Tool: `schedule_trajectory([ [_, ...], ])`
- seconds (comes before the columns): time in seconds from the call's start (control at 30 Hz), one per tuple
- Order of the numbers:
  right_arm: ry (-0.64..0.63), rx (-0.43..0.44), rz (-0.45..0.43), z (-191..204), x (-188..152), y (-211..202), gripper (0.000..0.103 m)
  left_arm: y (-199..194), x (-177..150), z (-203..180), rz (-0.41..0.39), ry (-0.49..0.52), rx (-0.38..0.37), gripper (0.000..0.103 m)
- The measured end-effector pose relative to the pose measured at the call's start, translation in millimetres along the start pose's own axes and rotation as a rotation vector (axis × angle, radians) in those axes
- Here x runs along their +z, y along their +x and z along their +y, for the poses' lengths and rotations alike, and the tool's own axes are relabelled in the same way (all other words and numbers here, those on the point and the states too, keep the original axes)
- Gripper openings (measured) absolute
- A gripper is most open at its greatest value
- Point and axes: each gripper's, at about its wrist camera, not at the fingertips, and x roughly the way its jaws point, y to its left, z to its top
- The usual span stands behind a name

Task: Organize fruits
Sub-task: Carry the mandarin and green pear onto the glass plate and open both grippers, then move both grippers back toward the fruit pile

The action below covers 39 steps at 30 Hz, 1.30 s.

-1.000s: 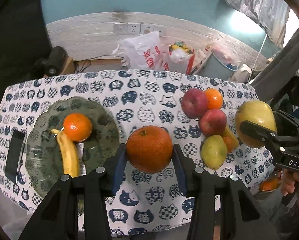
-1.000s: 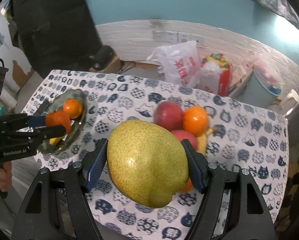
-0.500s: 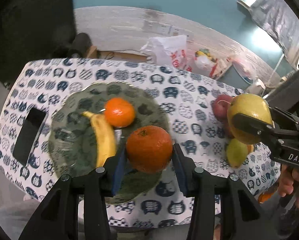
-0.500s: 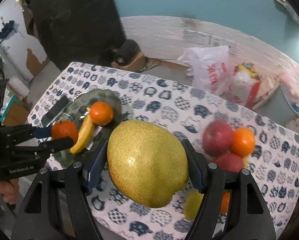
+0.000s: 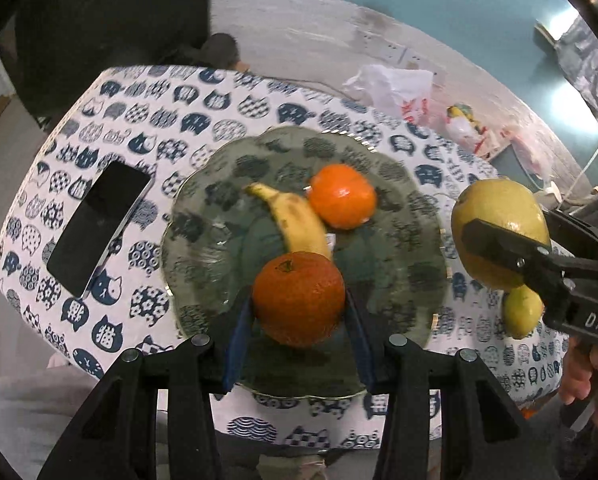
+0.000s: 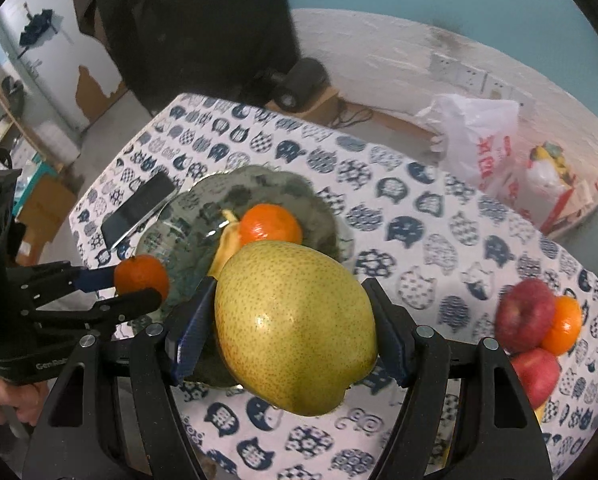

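Both claws are full: the right claw (image 6: 289, 330) is closed on a pear (image 6: 295, 328), the left claw (image 5: 297, 312) on an orange (image 5: 299, 298) above the plate (image 5: 399, 280); on this plate already lie a banana (image 5: 295, 222) and a small orange (image 5: 343, 196); apples (image 6: 525, 314), an orange and another pear (image 5: 521, 316) wait on the table, so I judge about half is left.

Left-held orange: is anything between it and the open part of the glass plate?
Nothing visible blocks it. The orange hangs in the left gripper over the near part of the glass plate; the banana and the other orange lie farther back.
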Motion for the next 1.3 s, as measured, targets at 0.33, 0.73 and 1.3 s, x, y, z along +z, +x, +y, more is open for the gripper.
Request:
schedule_trajectory([
  [0.33, -0.035, 0.013, 0.085, 17.6, -6.8, 38.0, 0.073, 22.5, -8.9, 13.3, 0.058, -0.005, 0.027, 0.046],
  [0.73, -0.075, 0.005, 0.167, 28.9, -19.7, 71.3, 0.073, 44.2, -16.8, 20.1, 0.136, -0.023, 0.058, 0.048],
  [1.3, -0.036, -0.001, 0.152, 18.3, -21.5, 66.2, 0.068, 36.3, -17.8, 16.9, 0.139, -0.015, 0.065, 0.059],
])
